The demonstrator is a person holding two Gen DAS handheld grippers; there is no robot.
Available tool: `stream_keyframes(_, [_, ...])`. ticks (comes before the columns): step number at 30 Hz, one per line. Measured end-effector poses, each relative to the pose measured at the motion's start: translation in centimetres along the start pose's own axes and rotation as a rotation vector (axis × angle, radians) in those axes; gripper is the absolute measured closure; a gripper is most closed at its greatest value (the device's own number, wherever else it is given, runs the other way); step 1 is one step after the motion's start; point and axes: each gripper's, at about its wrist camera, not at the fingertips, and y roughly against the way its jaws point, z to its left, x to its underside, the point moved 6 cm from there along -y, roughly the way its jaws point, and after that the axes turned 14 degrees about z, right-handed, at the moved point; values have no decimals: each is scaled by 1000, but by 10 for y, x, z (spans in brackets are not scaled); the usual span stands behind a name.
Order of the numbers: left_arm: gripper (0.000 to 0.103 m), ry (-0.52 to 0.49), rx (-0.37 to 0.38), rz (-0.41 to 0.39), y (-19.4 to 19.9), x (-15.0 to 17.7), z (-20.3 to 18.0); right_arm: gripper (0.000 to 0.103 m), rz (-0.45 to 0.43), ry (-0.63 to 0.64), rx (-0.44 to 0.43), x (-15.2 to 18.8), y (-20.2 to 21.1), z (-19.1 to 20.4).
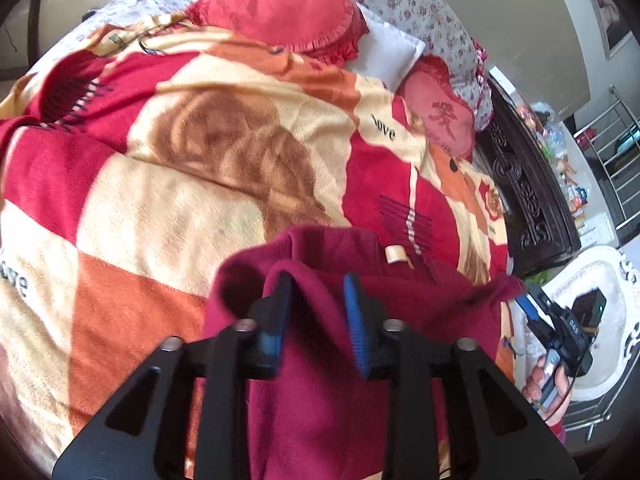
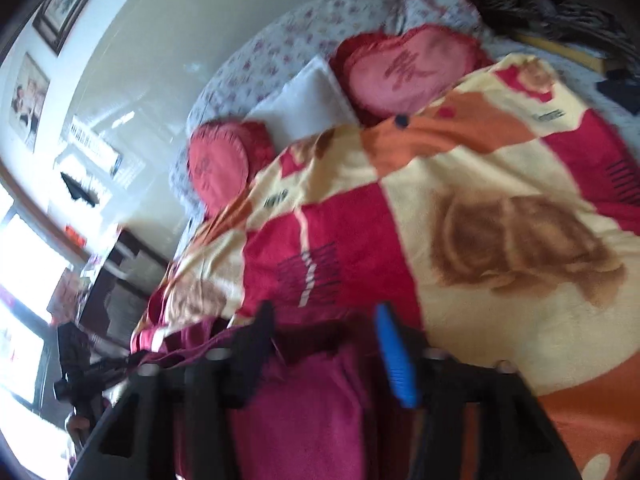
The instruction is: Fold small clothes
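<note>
Both grippers carry the maroon garment (image 1: 328,360) just above the blanket (image 1: 160,208) — left gripper (image 1: 318,308) pinches a fleece fold, right gripper (image 2: 324,344) has fingers apart, cloth draped between. Risk, I'd say — that loose right-hand hold slips and the fold collapses

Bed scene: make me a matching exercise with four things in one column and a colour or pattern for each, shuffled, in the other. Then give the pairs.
Things:
1. garment
2. heart-shaped cushion
3. plain pillow
4. bedsheet

Colours or patterns:
A. white with small flowers
B. dark maroon
C. plain white
D. pink-red with a frilled edge

Pairs: 1-B, 2-D, 3-C, 4-A
</note>
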Motion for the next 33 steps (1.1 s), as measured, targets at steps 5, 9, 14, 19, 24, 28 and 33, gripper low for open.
stream_keyframes(5, [19, 19, 39, -143, 33, -1, 0, 48, -23, 57, -75, 11, 21, 22])
stream_keyframes(9, [19, -32, 9, -124, 23, 2, -14, 48, 15, 227, 6, 26, -3, 59])
stream_keyframes(14, [19, -32, -109, -82, -18, -3, -16, 49, 67, 277, 89, 24, -53, 63])
stream_keyframes(19, [19, 4, -263, -62, -55, -18, 2, 49, 88, 224, 224, 9, -87, 35])
stream_keyframes(24, [19, -17, -375, -40, -78, -29, 11, 49, 134, 195, 286, 1, -115, 10])
stream_keyframes(28, [18, 0, -363, -37, -79, -32, 17, 49, 145, 206, 324, -4, -124, 8])
stream_keyframes(33, [18, 23, -348, -85, -51, -16, 15, 49, 102, 181, 292, 0, -93, 22])
